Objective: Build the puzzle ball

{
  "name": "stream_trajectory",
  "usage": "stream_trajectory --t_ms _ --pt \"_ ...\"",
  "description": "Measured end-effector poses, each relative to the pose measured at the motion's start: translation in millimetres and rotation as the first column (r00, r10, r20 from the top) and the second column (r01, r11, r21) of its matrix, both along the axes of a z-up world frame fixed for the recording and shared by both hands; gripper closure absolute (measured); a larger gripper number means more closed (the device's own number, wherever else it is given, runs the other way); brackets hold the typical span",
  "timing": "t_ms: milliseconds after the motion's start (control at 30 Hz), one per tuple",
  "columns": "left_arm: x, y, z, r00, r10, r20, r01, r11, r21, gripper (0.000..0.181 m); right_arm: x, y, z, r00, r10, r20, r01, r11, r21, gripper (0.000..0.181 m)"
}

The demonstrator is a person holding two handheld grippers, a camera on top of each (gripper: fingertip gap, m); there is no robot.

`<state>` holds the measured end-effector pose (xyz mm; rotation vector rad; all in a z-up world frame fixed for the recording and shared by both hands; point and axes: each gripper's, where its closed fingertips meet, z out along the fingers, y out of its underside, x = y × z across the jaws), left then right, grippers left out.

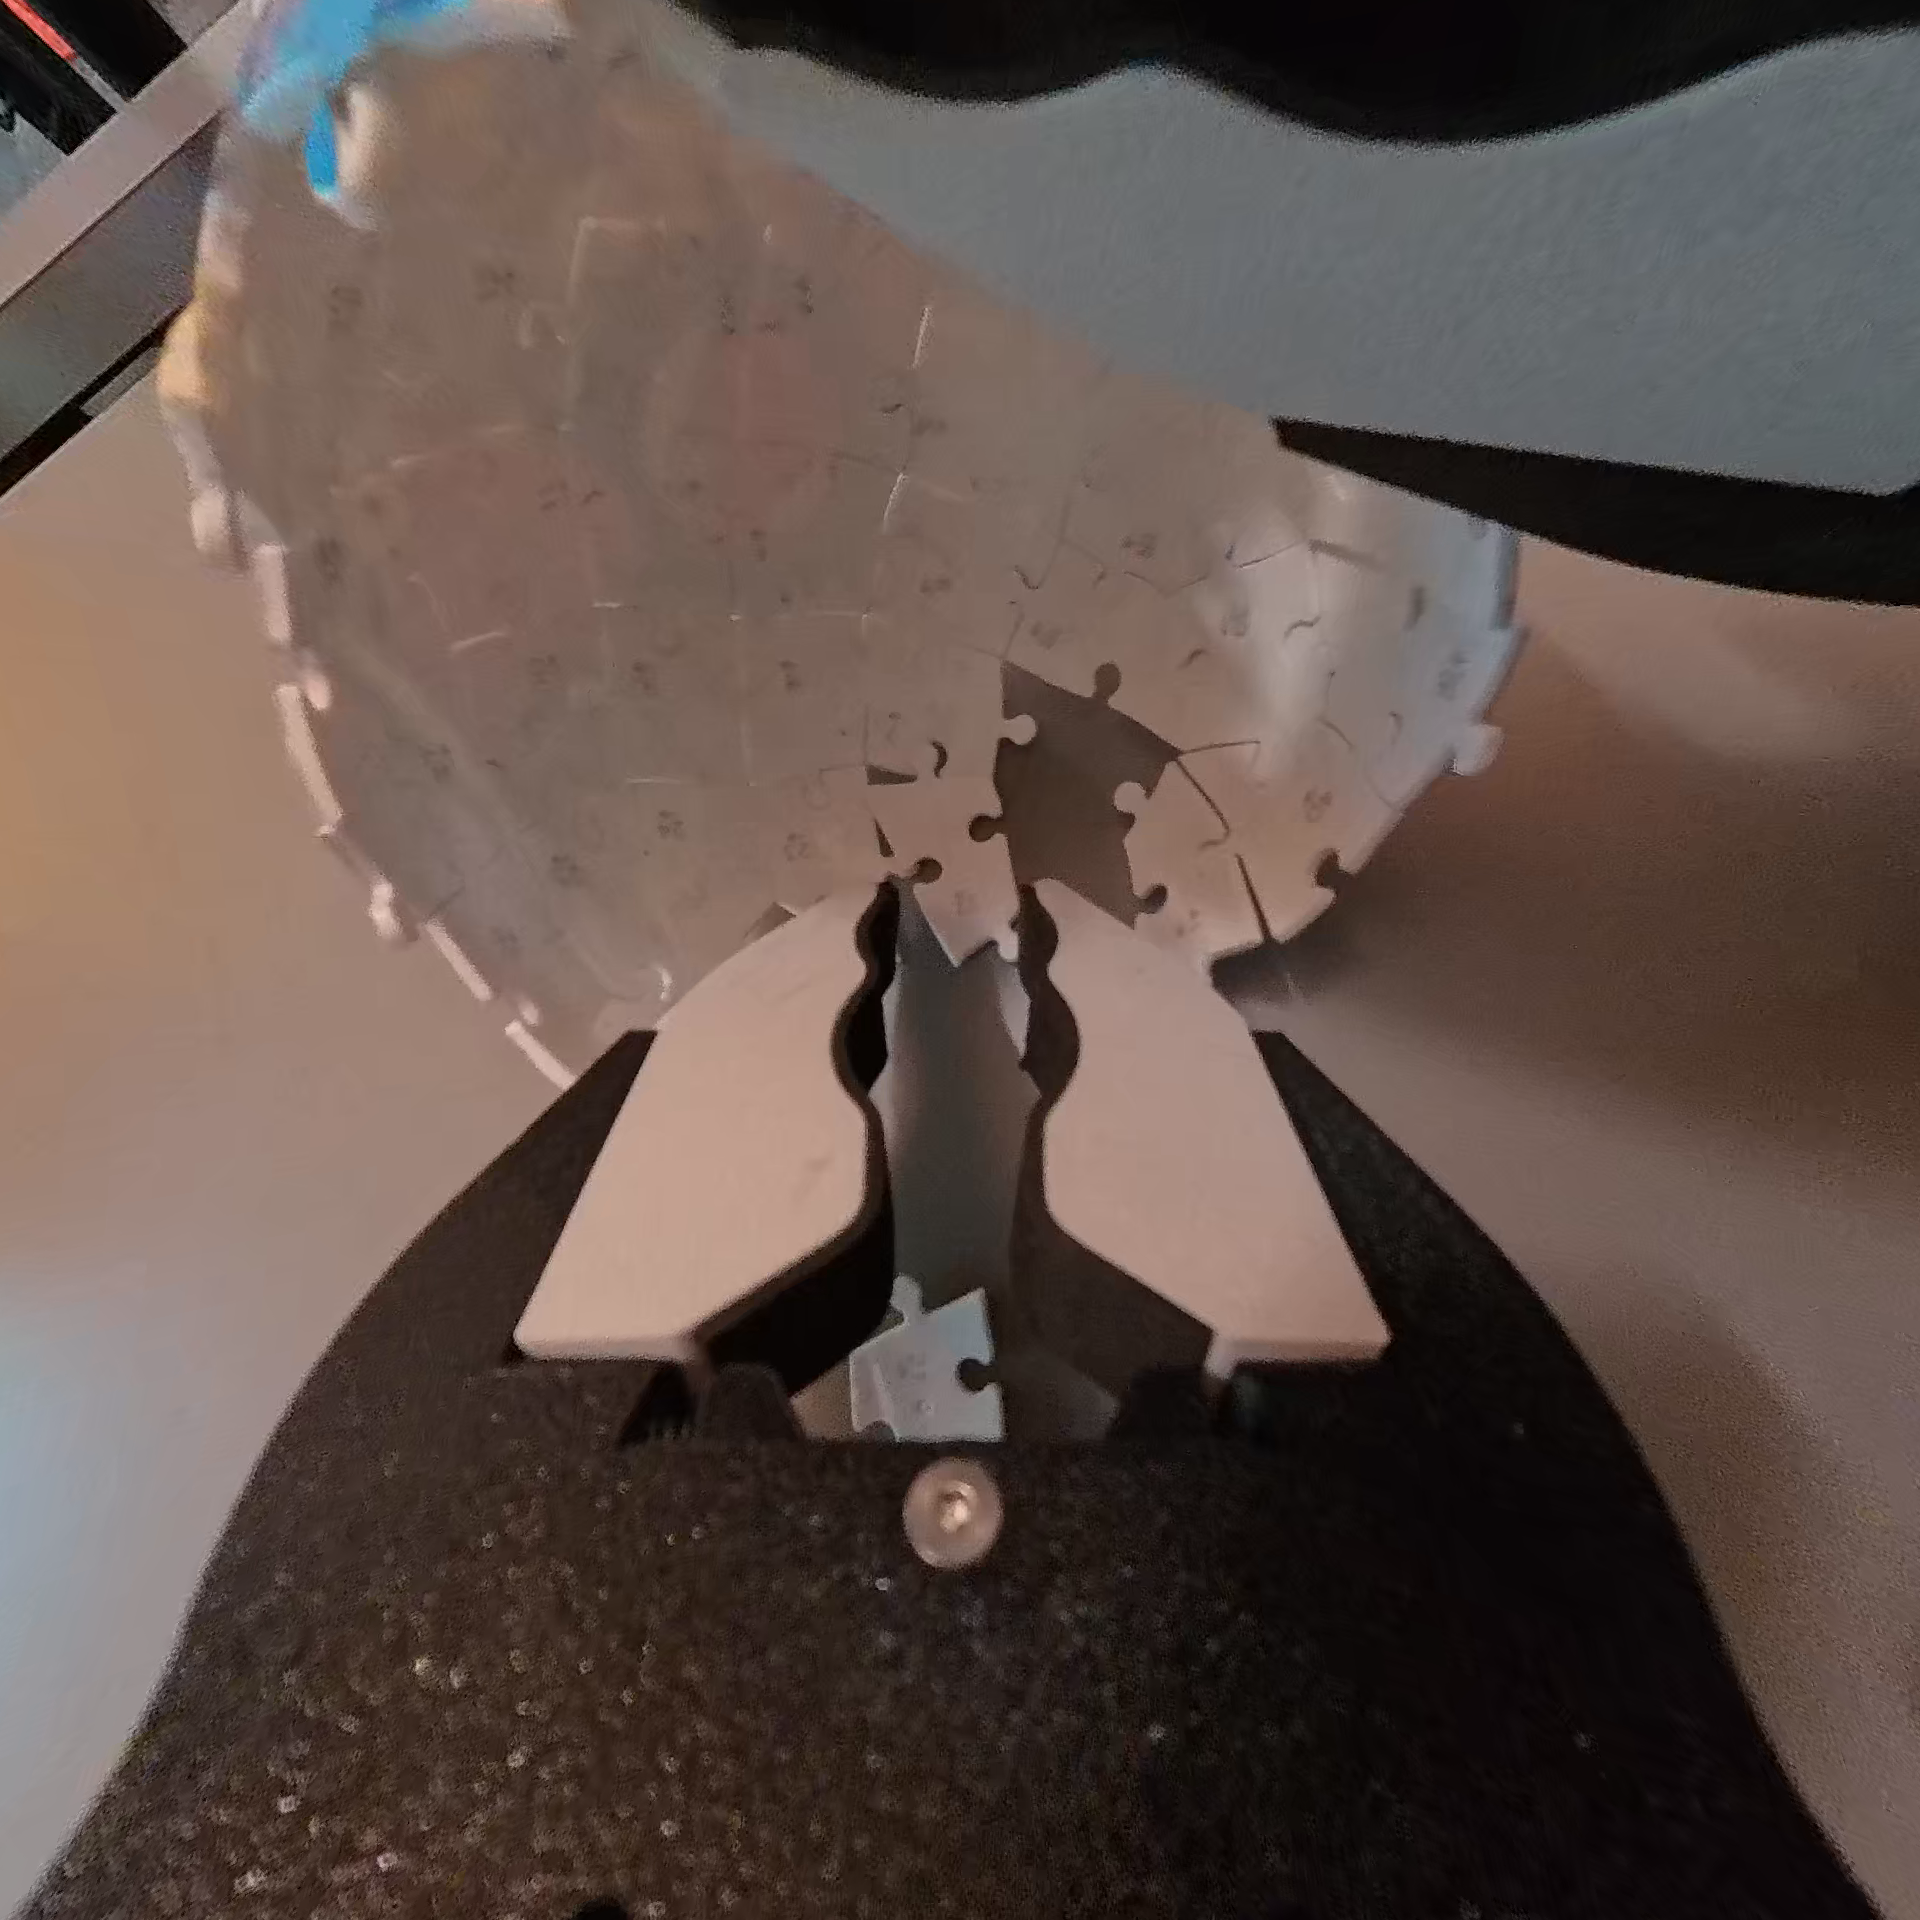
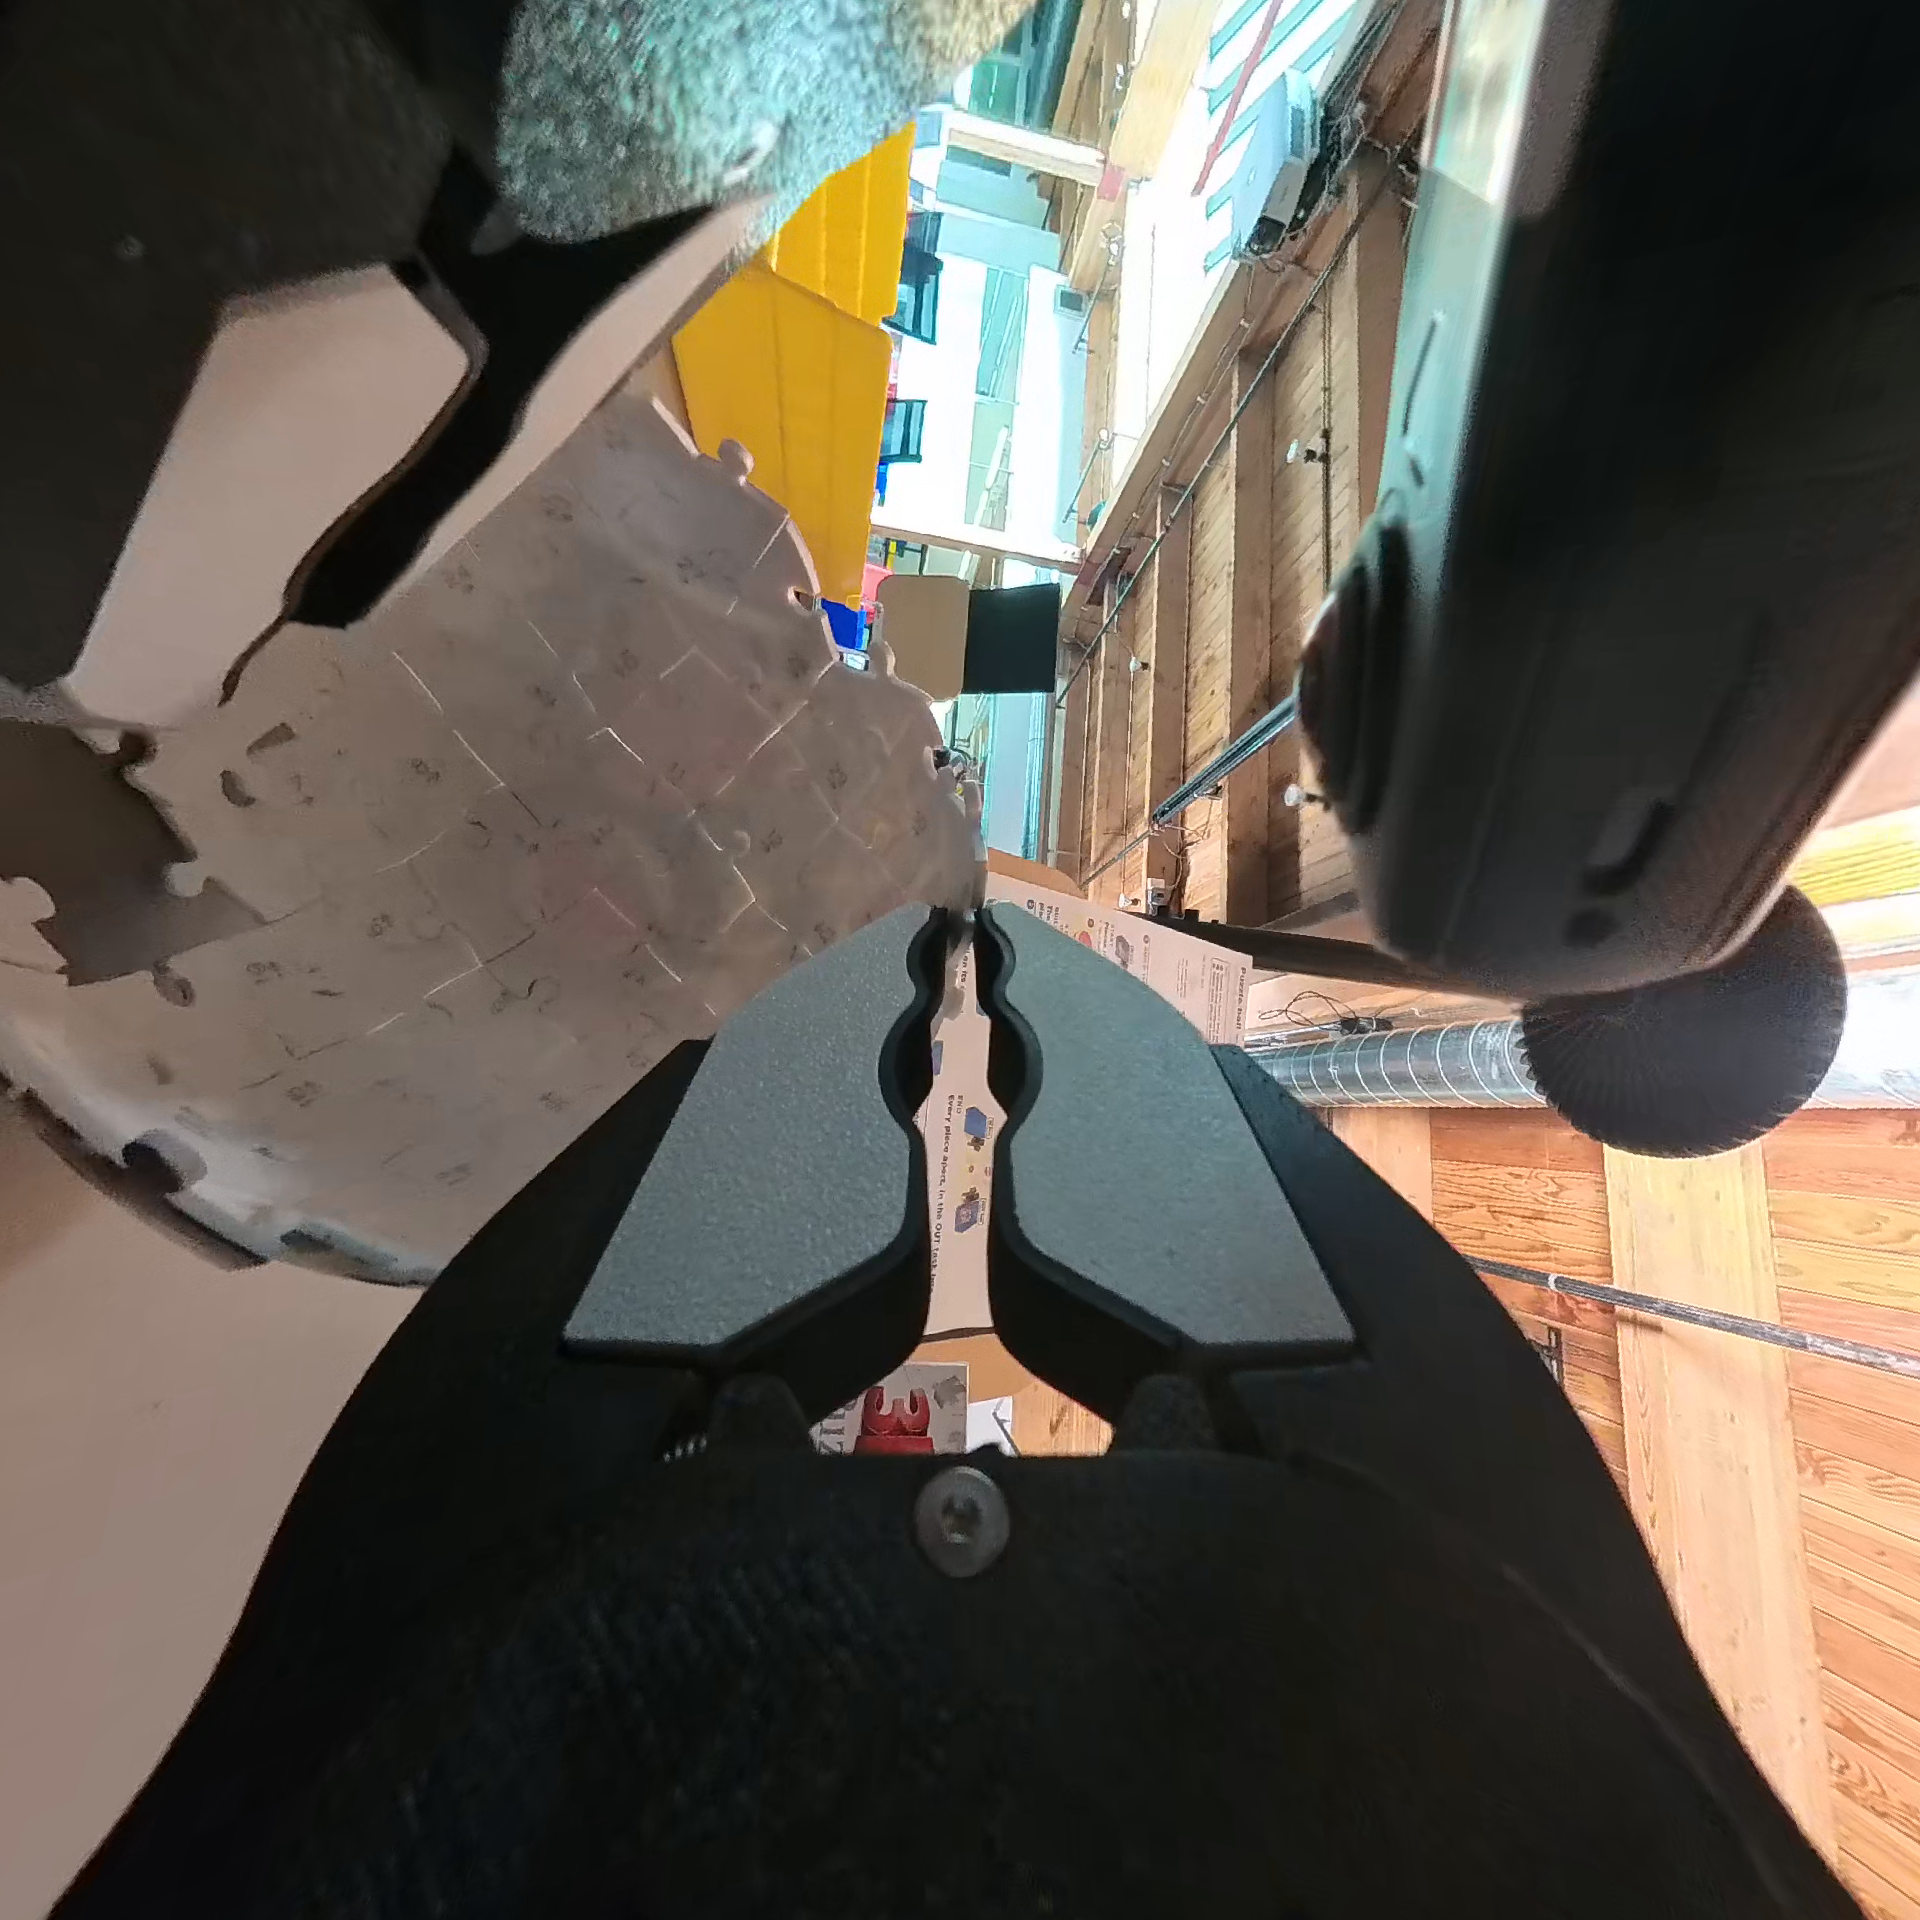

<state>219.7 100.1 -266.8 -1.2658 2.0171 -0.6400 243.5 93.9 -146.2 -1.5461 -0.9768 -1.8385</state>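
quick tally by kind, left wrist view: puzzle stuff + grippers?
Assembled puzzle shell: 1
Piece at the left gripper tips: 1
Loose piece on the table, seen between the fingers: 1
Grippers: 1 (right gripper not identifiable in this view)
Total: 4

Left gripper (image 1: pixel 961 914) pointed at the inner face of a partly built puzzle ball (image 1: pixel 644 582), a white curved shell of interlocked pieces. Jaws narrowly parted, tips bracketing a loose puzzle piece (image 1: pixel 961 868) at the shell's lower edge (firm contact not discernible). Just right of that piece, a gap (image 1: pixel 1081 769) in the shell with tabbed edges. Second loose piece (image 1: pixel 930 1377) visible low between the fingers, near the gripper base. Blue patch (image 1: pixel 312 73) at upper left, blurred. Tan surface (image 1: pixel 1610 935) behind.
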Motion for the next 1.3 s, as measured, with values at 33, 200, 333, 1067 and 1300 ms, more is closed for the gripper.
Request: stream_trajectory --t_ms 33,200,333,1067,1300 --pt "0.1 1.5 0.0 1.000 0.006 0.001 -0.006 1.000 0.000 0.161 -0.1 0.2 0.1 1.000 0.001 -0.001 -0.001 1.000 0.001 0.176" --pt "1.0 5.0 -0.4 1.000 0.017 -0.001 -0.017 1.000 0.021 0.163 -1.4 0.7 0.7 1.000 0.005 0.005 -0.005 1.000 0.003 0.177" --pt "0.0 -0.2 2.8 1.000 -0.022 0.005 0.022 1.000 0.013 0.166 -1.8 1.1 0.9 1.000 0.007 0.010 -0.007 1.000 0.008 0.176" --pt "6.9 -7.6 -9.3 0.984 -0.124 -0.125 0.135 0.987 0.084 0.181 3.9 -2.6 0.1 1.000 0.012 -0.020 -0.011 0.999 0.050 0.176" --pt "13.1 -1.8 2.2 0.995 -0.082 -0.055 0.086 0.993 0.079 0.181 3.5 -2.4 0.0 1.000 0.015 -0.020 -0.014 0.998 0.055 0.176"
